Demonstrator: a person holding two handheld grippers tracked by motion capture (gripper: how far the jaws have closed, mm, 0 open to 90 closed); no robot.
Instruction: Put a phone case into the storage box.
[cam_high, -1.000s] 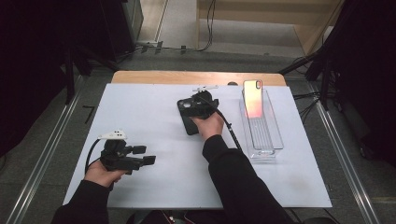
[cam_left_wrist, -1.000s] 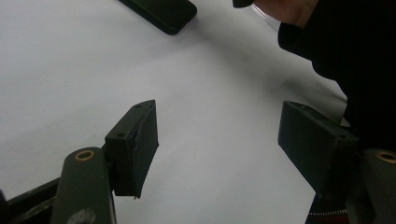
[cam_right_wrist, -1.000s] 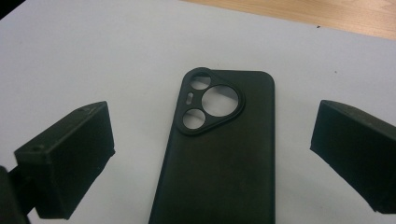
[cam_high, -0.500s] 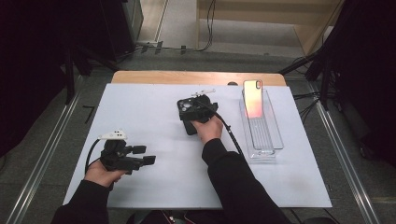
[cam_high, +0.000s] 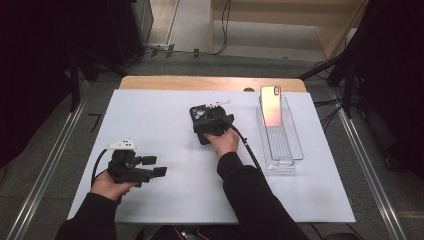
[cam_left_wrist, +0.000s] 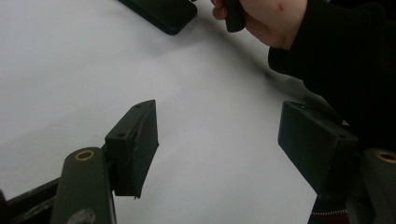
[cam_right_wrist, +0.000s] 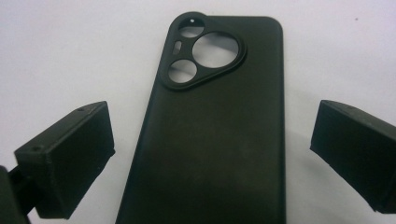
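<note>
The black phone case (cam_right_wrist: 210, 135) is lying flat on the white sheet (cam_high: 150, 115) that is covering the table, back side up, its camera cut-outs facing the far edge. The right gripper (cam_high: 212, 125) is hovering right over the near end of the case, and in the right gripper view its two jaws are standing wide apart, one on each side of the case with a clear gap to either edge, so nothing is being squeezed. The right hand (cam_high: 224, 142) is wrapping the gripper's handle just on the near side of the case.

To the right of the case, a clear plastic tray (cam_high: 282, 145) is sitting on the sheet with a phone (cam_high: 270, 105) standing upright against its far end, its shiny back glowing pinkish-orange.

Well to the left of the case and nearer the person, the left gripper (cam_high: 152, 167) is being held low over bare sheet by the left hand (cam_high: 112, 185). Its jaws are also standing apart, gripping nothing, and are pointing across towards the other arm's dark sleeve (cam_left_wrist: 336, 60)
</note>
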